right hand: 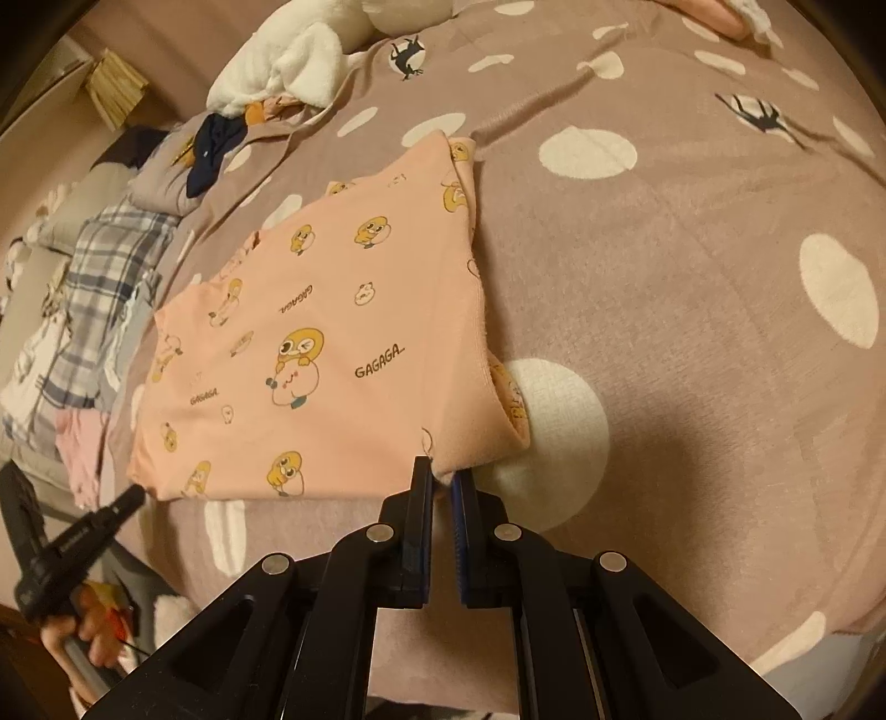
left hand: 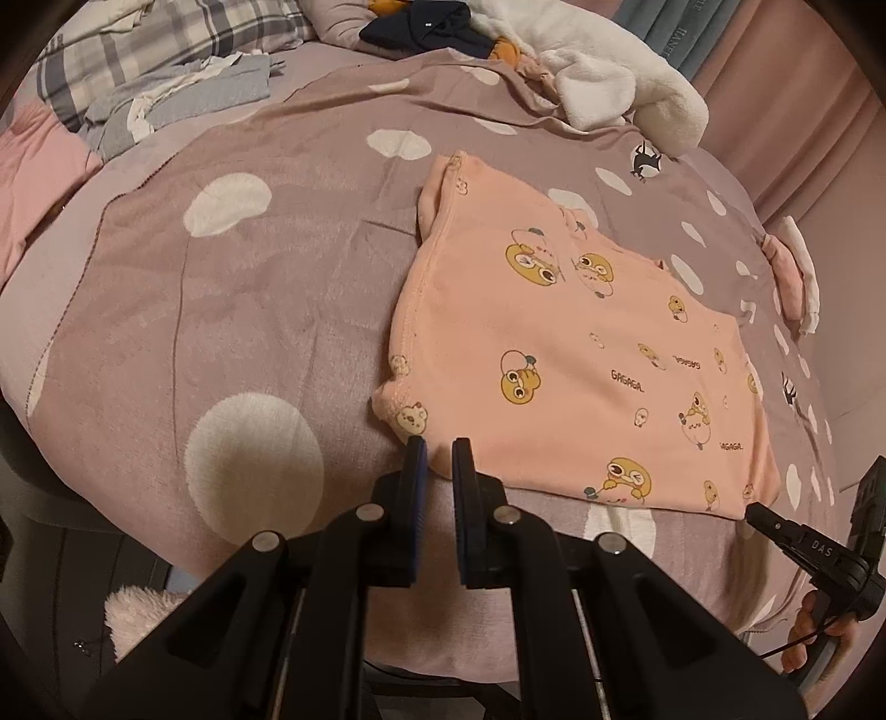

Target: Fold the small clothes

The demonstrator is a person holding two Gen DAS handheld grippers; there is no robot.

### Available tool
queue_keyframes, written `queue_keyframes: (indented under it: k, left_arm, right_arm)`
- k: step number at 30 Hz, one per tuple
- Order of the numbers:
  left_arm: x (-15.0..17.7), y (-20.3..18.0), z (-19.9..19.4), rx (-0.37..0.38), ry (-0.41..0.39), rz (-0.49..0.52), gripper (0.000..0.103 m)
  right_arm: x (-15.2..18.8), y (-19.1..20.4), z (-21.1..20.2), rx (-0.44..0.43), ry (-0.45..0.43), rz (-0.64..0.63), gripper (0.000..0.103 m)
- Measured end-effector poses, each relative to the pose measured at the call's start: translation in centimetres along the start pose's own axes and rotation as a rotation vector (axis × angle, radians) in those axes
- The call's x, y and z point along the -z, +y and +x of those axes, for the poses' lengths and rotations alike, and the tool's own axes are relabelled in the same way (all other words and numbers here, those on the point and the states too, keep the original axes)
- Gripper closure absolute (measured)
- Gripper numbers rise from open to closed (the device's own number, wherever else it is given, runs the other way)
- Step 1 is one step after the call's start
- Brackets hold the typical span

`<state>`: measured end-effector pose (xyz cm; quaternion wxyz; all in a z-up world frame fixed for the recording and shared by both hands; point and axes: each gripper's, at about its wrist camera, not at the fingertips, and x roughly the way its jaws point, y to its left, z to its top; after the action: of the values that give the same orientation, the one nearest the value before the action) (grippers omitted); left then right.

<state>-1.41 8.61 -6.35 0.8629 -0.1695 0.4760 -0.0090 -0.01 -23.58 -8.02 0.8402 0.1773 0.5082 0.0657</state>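
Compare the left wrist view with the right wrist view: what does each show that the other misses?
Only the left wrist view shows the teal curtain beyond the bed. Only the right wrist view shows the wooden box beside the bed. Both show the pink printed garment lying flat on the dotted bedspread, the white plush and the plaid fabric. The left hand-held gripper is shut on the garment's near edge at one corner, the right hand-held gripper at the other.

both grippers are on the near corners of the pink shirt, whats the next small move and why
Probably lift both corners together and carry them toward the far edge: the left gripper and right gripper each pinch a near corner of the pink shirt, which lies flat on the bedspread.
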Motion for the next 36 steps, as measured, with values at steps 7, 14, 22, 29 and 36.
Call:
queue_keyframes:
  k: [7,14,22,29,36]
  left_arm:
    - [0.2,-0.5,-0.8,-0.014,-0.023,0.025,0.096]
    - [0.0,-1.0,-1.5,-0.020,-0.036,0.039,0.096]
    - [0.2,-1.0,-2.5,-0.044,-0.058,0.056,0.091]
    - [0.4,-1.4,-3.6,-0.031,-0.116,0.055,0.043]
    - [0.3,-1.1,-3.8,0.090,-0.114,-0.006,0.024]
  right_arm:
    - [0.2,0.1,-1.0,0.023,-0.026,-0.027,0.096]
    - [0.3,0.3,-1.9,0.058,-0.054,-0.047,0.096]
    - [0.5,0.9,-2.3,0.083,-0.067,-0.064,0.096]
    - [0.6,1.7,-2.2,0.068,-0.062,-0.080,0.087]
    - [0.9,1.9,-1.4,-0.016,-0.041,-0.044,0.046]
